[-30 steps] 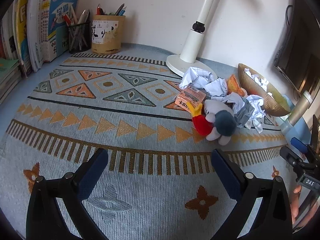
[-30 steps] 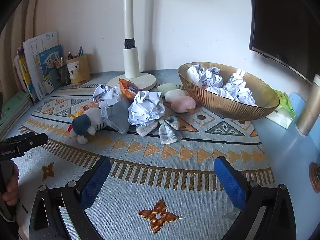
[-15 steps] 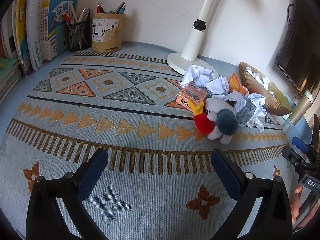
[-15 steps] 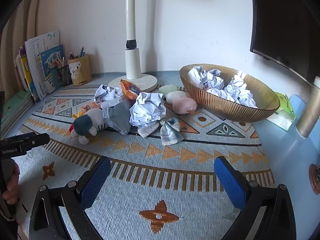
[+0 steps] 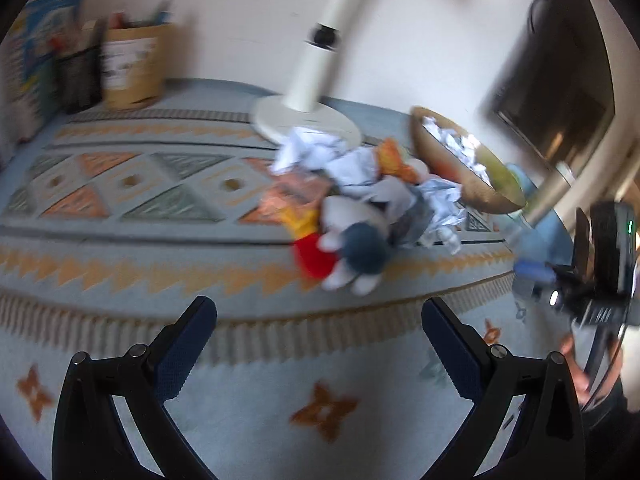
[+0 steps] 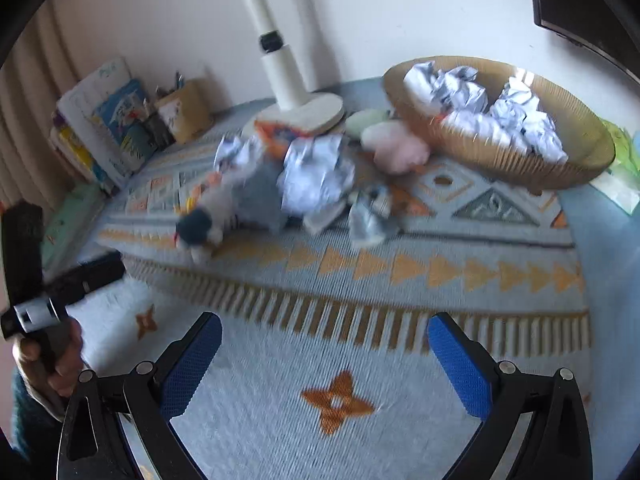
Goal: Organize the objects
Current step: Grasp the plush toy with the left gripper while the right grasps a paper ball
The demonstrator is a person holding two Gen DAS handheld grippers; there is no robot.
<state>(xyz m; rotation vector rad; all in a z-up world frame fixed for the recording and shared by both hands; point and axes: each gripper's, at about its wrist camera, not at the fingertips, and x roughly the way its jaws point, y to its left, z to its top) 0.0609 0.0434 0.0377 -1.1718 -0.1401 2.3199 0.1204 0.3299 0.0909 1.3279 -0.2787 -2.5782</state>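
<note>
A heap of clutter lies mid-mat: a plush toy (image 5: 352,248) with a dark blue head and red part, also in the right wrist view (image 6: 200,228), crumpled paper balls (image 6: 316,176), an orange packet (image 5: 296,196), a folded checked cloth (image 6: 370,212) and pink and pale green soft lumps (image 6: 396,148). A woven gold bowl (image 6: 520,160) at the right holds several paper balls. My left gripper (image 5: 318,340) is open and empty, short of the plush toy. My right gripper (image 6: 324,354) is open and empty, above the mat's near edge.
A white lamp stand (image 5: 308,116) rises behind the heap. Pen holders (image 5: 132,68) and upright books (image 6: 112,120) stand at the back left. A dark monitor (image 5: 560,80) hangs at the right. A patterned mat (image 6: 360,400) covers the table.
Both views have swung and blurred: both grippers tilted and moved in toward the heap. The jaws of both stayed open and empty.
</note>
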